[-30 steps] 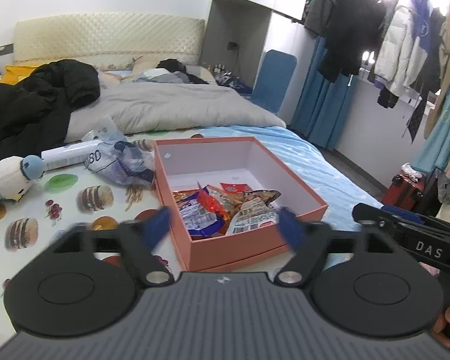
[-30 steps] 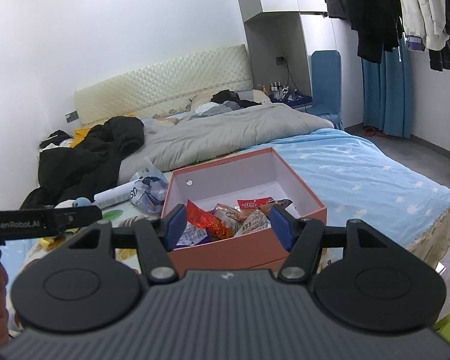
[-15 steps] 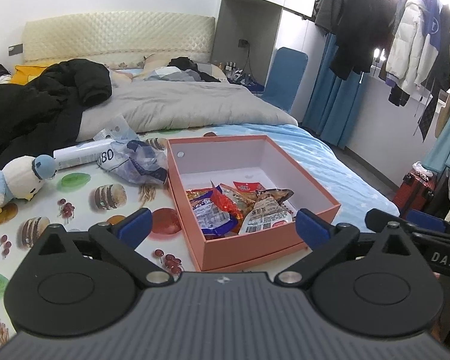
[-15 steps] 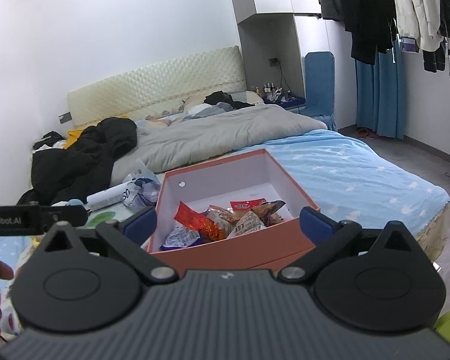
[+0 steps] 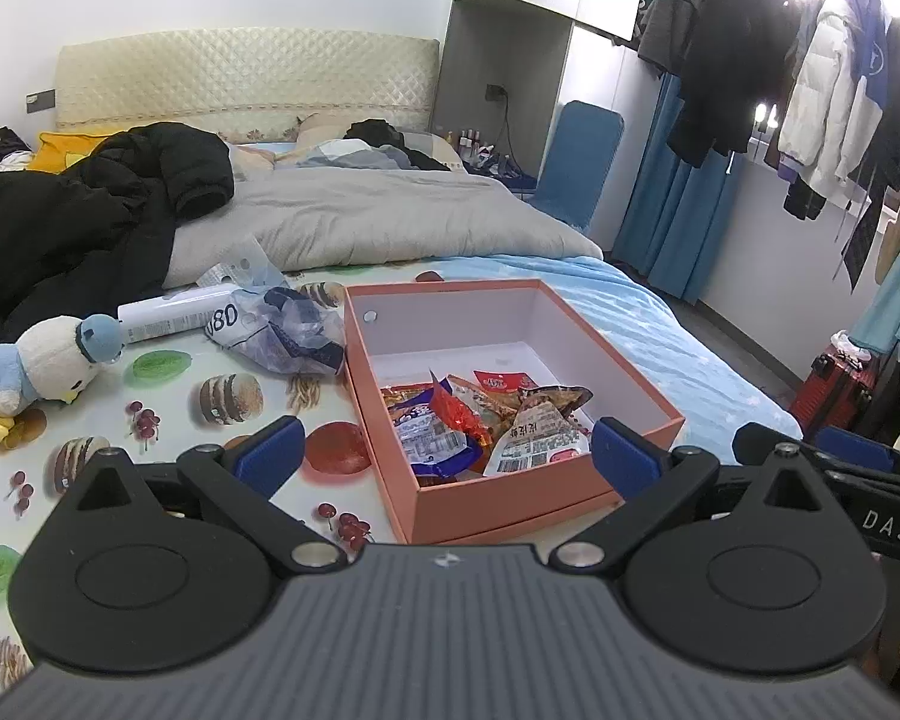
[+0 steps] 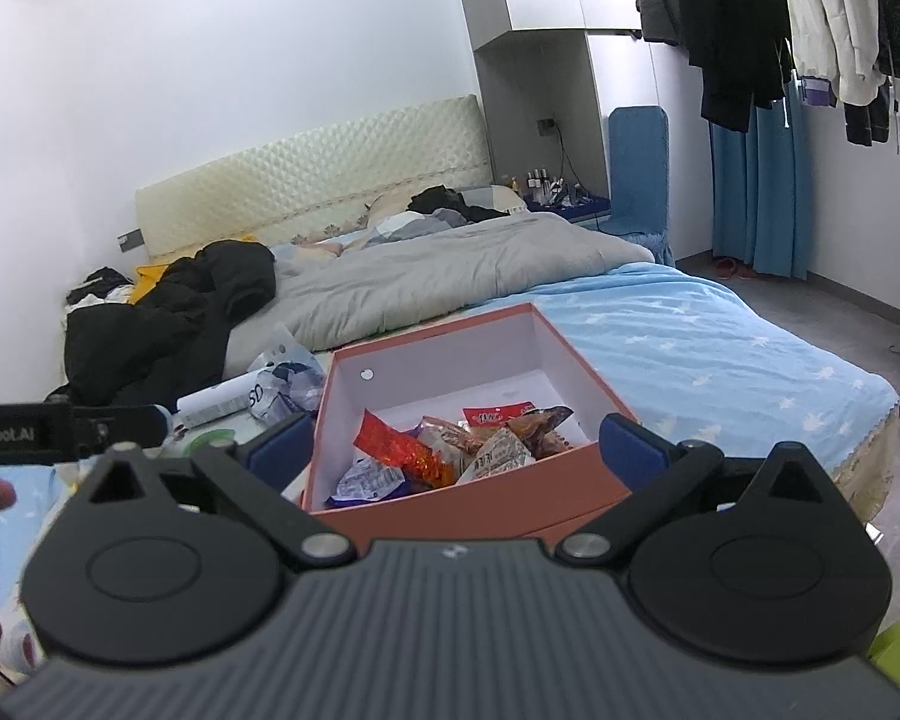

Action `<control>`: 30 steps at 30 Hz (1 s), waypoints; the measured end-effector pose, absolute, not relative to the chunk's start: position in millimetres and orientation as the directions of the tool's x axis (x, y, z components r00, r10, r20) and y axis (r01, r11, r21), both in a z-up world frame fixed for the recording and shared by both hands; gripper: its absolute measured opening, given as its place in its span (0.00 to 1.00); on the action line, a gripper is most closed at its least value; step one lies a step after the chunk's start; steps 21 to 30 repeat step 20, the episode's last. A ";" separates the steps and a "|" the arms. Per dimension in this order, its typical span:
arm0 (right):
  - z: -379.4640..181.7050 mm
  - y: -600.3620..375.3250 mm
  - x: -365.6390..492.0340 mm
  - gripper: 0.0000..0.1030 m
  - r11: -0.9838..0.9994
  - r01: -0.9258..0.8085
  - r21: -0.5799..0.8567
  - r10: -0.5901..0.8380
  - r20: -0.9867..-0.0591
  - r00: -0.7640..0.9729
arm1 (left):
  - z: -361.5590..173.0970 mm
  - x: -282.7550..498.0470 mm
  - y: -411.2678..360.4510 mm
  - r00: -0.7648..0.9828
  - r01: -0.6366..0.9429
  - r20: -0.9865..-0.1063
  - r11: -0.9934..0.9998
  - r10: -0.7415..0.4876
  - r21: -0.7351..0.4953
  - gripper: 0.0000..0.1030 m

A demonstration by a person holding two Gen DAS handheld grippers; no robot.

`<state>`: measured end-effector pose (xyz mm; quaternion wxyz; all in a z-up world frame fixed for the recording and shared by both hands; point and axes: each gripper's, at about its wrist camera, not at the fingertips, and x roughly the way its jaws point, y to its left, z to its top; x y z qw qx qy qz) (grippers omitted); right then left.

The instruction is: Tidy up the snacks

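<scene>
Snacks (image 5: 486, 420) lie heaped in the near half of the salmon-pink box (image 5: 642, 396), which sits on the food-print sheet (image 5: 168, 402) at the foot of the bed, just ahead of both my tools. My left gripper (image 5: 447, 453) is spread as wide as it goes, its jaws having just finished opening, and nothing sits between its blue pads; the box only shows through the gap. My right gripper (image 6: 453, 444) is likewise spread wide, having also just opened, and empty, aimed at the box's near wall from the other side.

I judge that I am between picks: every packet I can see is already in the box, so either the gathering is done or I must look for a stray. The crumpled clear bag (image 5: 282, 330) just left of the box might hold more, though I cannot tell its contents. If so, the next move calls for swinging the left tool over to it and closing on thin, slippery film that will bunch and slide.

Readable writing is scant. My right tool's body, seen from the left camera, shows "DAS"; the left tool's body, seen from the right camera, shows "nRobot.AI". The white tube (image 5: 168, 315) behind the bag shows what looks like "U80". Packet labels carry print too small to read.
</scene>
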<state>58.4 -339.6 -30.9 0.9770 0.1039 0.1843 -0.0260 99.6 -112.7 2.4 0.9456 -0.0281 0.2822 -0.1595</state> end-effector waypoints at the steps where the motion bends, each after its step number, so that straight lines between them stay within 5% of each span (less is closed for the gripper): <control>1: -31.1 -338.8 58.6 1.00 0.977 0.088 0.192 -0.012 -0.367 0.930 | 2.5 99.6 -112.5 0.790 0.284 -0.525 0.948 -0.315 -0.142 1.00; 30: -28.2 -333.3 59.8 1.00 0.983 0.078 0.168 -0.013 -0.359 0.933 | 3.3 101.4 -108.5 0.788 0.275 -0.530 0.949 -0.314 -0.154 1.00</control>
